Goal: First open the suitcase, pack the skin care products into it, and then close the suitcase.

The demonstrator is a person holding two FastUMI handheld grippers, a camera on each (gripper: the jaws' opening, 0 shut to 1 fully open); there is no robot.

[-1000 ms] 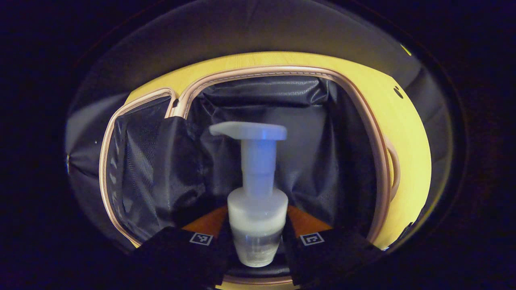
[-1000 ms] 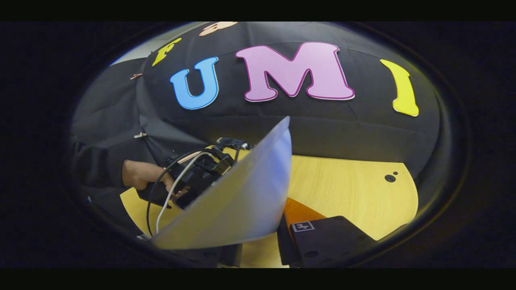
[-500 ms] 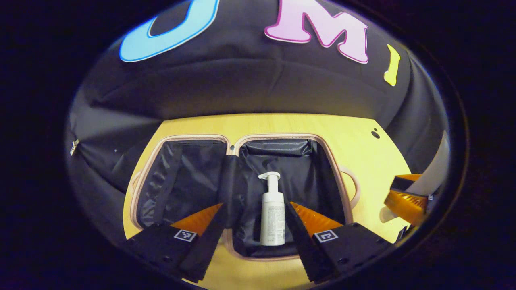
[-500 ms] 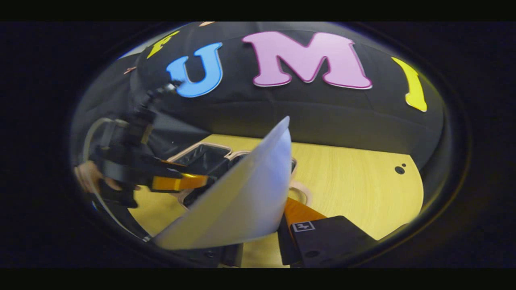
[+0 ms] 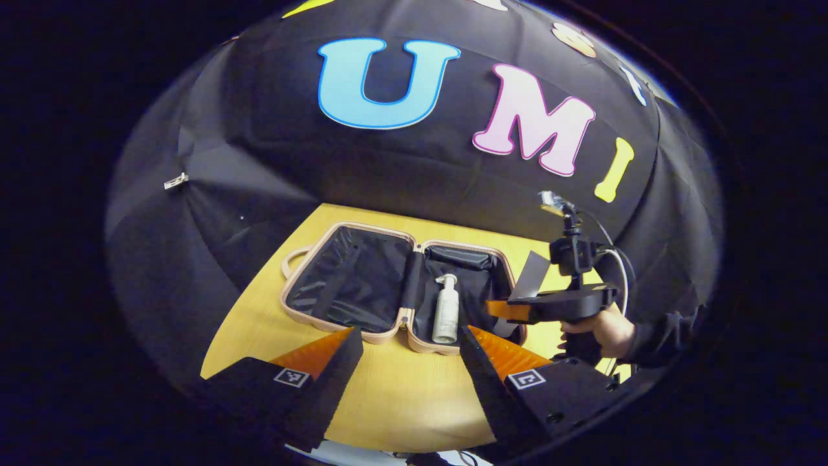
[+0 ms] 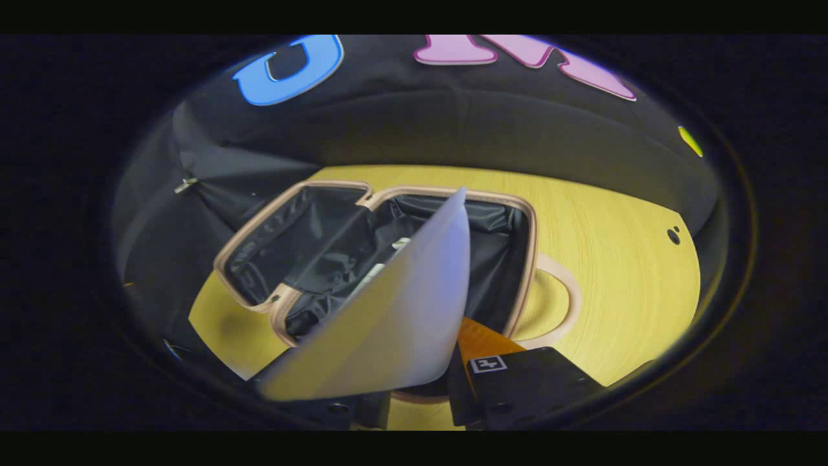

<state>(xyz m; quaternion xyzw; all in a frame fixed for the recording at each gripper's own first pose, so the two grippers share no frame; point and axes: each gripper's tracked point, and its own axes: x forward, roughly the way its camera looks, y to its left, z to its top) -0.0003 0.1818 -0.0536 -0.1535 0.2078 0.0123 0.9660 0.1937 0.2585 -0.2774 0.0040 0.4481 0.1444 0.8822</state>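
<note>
Suitcase (image 5: 394,291) lies open flat on the desk (image 5: 394,401), both black-lined halves facing up, and my right tool (image 6: 414,362) hangs just over the right-hand half with a flat white sachet (image 6: 394,310) pinched between its fingers. That is the relation that matters: seen along my right tool in the right gripper view, the open compartment sits straight ahead and below, the sachet's broad face tilted up and leaning toward the hinge, its lower edge held low between the fingers. In the left gripper view the right tool (image 5: 511,309) shows over the suitcase's right edge, a hand (image 5: 605,333) behind it, so it is clearly the nearer one.

A pump bottle (image 5: 445,309) already lies inside that same right half, on its side, its long axis running from the near rim toward the far one, pump head at the far end. I judge there is room beside it, toward the outer wall, so the sachet should go down flat there rather than on the bottle.

My left tool (image 5: 411,353) is spread wide and carries nothing, pulled back over the bare desk in front of the suitcase, well clear of it.
</note>
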